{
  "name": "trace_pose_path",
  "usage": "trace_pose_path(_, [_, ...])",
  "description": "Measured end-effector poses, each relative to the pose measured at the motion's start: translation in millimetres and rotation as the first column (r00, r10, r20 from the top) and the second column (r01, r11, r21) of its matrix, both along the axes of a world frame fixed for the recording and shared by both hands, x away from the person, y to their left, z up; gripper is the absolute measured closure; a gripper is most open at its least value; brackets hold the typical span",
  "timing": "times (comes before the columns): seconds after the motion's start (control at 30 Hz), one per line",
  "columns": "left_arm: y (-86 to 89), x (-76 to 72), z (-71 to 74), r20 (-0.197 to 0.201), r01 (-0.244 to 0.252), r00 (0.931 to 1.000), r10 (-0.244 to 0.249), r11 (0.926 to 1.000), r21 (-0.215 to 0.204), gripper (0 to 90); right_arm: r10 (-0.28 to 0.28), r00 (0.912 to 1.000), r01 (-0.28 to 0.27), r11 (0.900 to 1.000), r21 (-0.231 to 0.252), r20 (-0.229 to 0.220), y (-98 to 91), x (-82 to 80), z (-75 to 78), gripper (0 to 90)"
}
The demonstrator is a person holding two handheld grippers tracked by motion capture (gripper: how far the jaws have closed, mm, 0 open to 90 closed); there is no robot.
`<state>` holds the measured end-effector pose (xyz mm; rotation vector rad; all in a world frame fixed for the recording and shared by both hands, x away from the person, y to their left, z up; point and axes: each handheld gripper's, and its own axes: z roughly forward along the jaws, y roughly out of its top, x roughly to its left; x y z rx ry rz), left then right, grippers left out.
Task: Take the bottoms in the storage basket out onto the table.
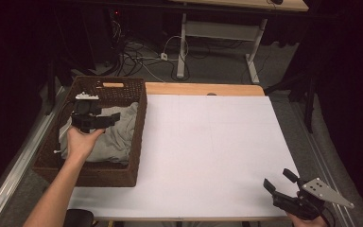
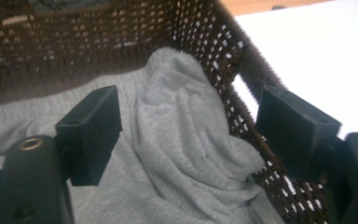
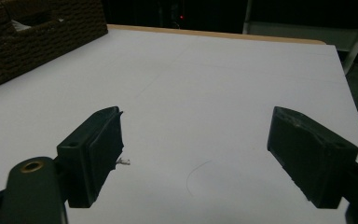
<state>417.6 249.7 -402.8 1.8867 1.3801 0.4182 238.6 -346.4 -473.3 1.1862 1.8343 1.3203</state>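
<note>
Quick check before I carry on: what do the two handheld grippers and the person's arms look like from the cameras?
Both are black. The left gripper has two blocky jaws with flat rectangular pads and a brass-coloured ring near each jaw base. The right gripper has the same jaws and carries a grey three-cornered plate dotted with small holes. The left forearm is bare, no sleeve in view.

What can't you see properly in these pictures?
- Bottom of the basket: the grey cloth covers it in the high view and the left gripper view.
- Rest of the cloth: in the high view the hand and left gripper lie over part of it; whether it is a shirt or a towel cannot be told.
- Right gripper: the high view's bottom edge cuts off its hand.
- Small white speck on the table beside the right gripper's jaw: too small to name.
</note>
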Motion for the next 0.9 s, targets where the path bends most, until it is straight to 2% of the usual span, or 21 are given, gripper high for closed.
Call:
trace_pose_path(0.03, [1.3,4.2,-1.0,-0.029,0.003,0.9996,-0.002,1.0000,0.007,18.8,0.000,1.0000,0.000,0.9999,0.013,0.003,-0.7,-0.1,0.3,18.7])
trace_pose_path(0.13, [2.9,7.7,-1.8,-0.047,0.000,0.9989,0.000,1.0000,-0.009,18.7,-0.001,1.0000,0.001,0.9998,0.019,-0.002,-1.2,-0.3,0.4,18.6])
trace_pose_path(0.2, [2.7,10.7,-2.6,-0.048,-0.009,0.9988,0.010,0.9999,0.004,18.7,0.001,1.0000,-0.001,0.9998,0.017,-0.001,-1.5,-0.8,0.6,18.6])
trace_pose_path(0.27, [1.7,15.1,-5.3,-0.071,-0.009,0.9974,0.010,0.9998,0.021,18.7,-0.006,1.0000,0.006,0.9999,0.014,0.001,-1.5,-1.2,0.8,18.7])
trace_pose_path(0.3, [0.3,19.2,-8.6,-0.090,-0.008,0.9959,0.013,0.9988,0.049,18.7,-0.010,0.9999,0.010,0.9999,0.013,0.008,-1.6,-1.5,1.0,18.7])
trace_pose_path(0.4, [-0.1,22.6,-13.0,-0.105,-0.010,0.9943,0.018,0.9970,0.076,18.6,-0.012,0.9999,0.012,0.9999,0.012,0.007,-1.7,-1.7,1.1,18.7])
trace_pose_path(0.43, [0.3,24.5,-16.0,-0.119,-0.010,0.9927,0.020,0.9961,0.088,16.0,-0.013,0.9999,0.013,0.9999,0.011,0.008,-2.0,-1.6,1.0,18.7])
trace_pose_path(0.5, [1.6,28.7,-23.9,-0.160,-0.010,0.9866,0.029,0.9928,0.120,14.3,-0.012,0.9999,0.012,0.9999,0.011,0.005,-2.2,-1.4,0.8,18.7])
trace_pose_path(0.53, [2.4,32.3,-31.5,-0.203,-0.011,0.9781,0.044,0.9869,0.161,13.2,-0.012,0.9999,0.012,0.9999,0.012,0.005,-2.4,-1.0,0.7,18.7])
trace_pose_path(0.57, [3.0,33.6,-34.2,-0.219,-0.013,0.9744,0.051,0.9851,0.172,13.2,-0.012,0.9999,0.012,0.9998,0.013,0.004,-2.5,-1.0,0.7,18.8])
trace_pose_path(0.63, [3.7,34.7,-36.2,-0.228,-0.016,0.9719,0.057,0.9846,0.174,13.2,-0.012,0.9999,0.012,0.9998,0.015,0.003,-2.7,-0.9,0.7,18.8])
trace_pose_path(0.7, [5.4,37.9,-38.8,-0.245,-0.037,0.9669,0.071,0.9891,0.142,13.2,-0.012,0.9999,0.012,0.9997,0.020,0.000,-3.0,-0.8,0.6,18.8])
trace_pose_path(0.73, [5.4,37.9,-38.8,-0.245,-0.037,0.9669,0.071,0.9891,0.142,13.2,-0.012,0.9999,0.012,0.9997,0.020,0.000,-3.0,-0.8,0.6,18.8])
trace_pose_path(0.77, [4.7,41.9,-40.8,-0.272,-0.070,0.9581,0.090,0.9942,0.081,13.2,-0.013,0.9999,0.013,0.9997,0.019,0.001,-2.8,-0.6,0.6,18.8])
trace_pose_path(0.8, [2.7,44.3,-42.0,-0.284,-0.073,0.9546,0.091,0.9946,0.074,13.1,-0.012,0.9999,0.012,0.9998,0.017,0.001,-2.7,-0.3,0.5,18.8])
trace_pose_path(0.83, [-0.5,46.8,-43.4,-0.291,-0.069,0.9521,0.094,0.9930,0.095,13.2,-0.012,0.9999,0.012,0.9998,0.015,0.000,-2.6,-0.1,0.4,18.8])
trace_pose_path(0.87, [-0.5,46.8,-43.4,-0.291,-0.069,0.9521,0.094,0.9930,0.095,13.2,-0.012,0.9999,0.012,0.9998,0.015,0.000,-2.6,-0.1,0.4,18.8])
trace_pose_path(0.9, [-6.1,51.3,-46.5,-0.301,-0.058,0.9480,0.102,0.9868,0.151,13.1,-0.011,0.9999,0.011,0.9998,0.015,0.001,-2.6,-0.5,0.6,18.9])
